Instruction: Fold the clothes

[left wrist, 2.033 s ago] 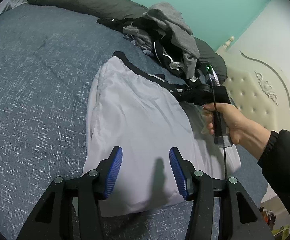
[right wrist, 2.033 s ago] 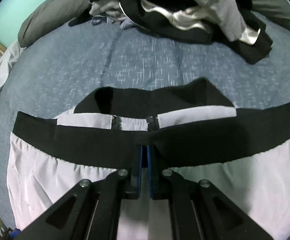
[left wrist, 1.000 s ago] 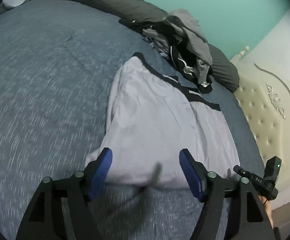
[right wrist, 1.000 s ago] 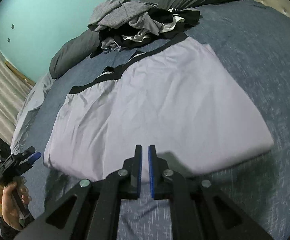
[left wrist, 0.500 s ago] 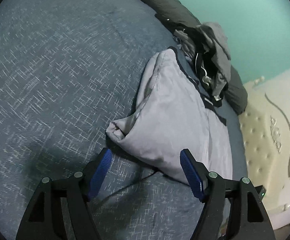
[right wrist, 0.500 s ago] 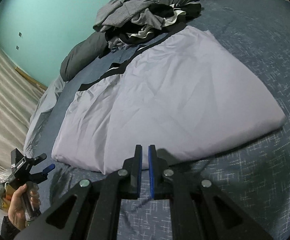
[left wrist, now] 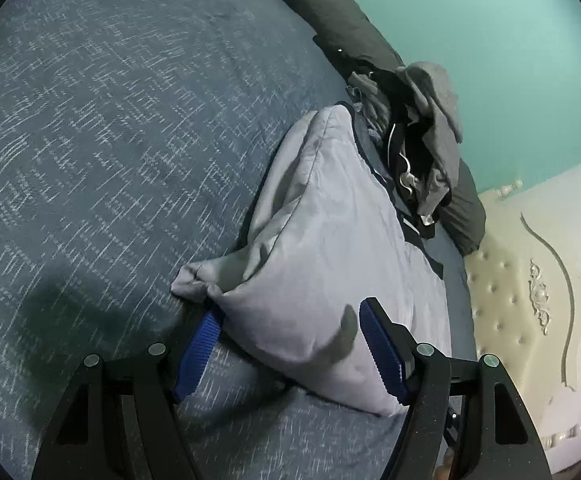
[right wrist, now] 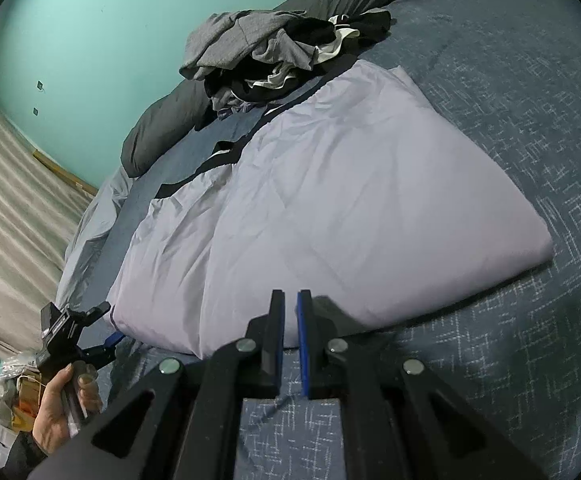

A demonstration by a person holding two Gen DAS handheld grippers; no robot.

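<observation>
The lavender shorts point(right wrist: 330, 208) lie spread flat on the blue bedspread point(left wrist: 110, 120), black waistband point(right wrist: 214, 162) toward the heap of unfolded clothes point(right wrist: 274, 56), hem toward the person, so the fold can run along their length. The left gripper point(left wrist: 286, 356) sits at the hem corner nearest the bed's open side, jaws wide apart: one blue pad point(left wrist: 198, 350) is tucked under the puckered corner and the other point(left wrist: 382, 350) rests over the fabric, a stance that looks ready to pinch that corner (it has not closed on it yet). Seen from the right wrist, the left gripper point(right wrist: 106, 344) is at the same corner, low against the bedspread. The right gripper point(right wrist: 289, 332) hovers at the middle of the hem, jaws nearly together with only a thin gap and nothing between them, probably waiting to take its own hold. The heap lies just beyond the waistband, against the dark pillow point(right wrist: 170, 120).
</observation>
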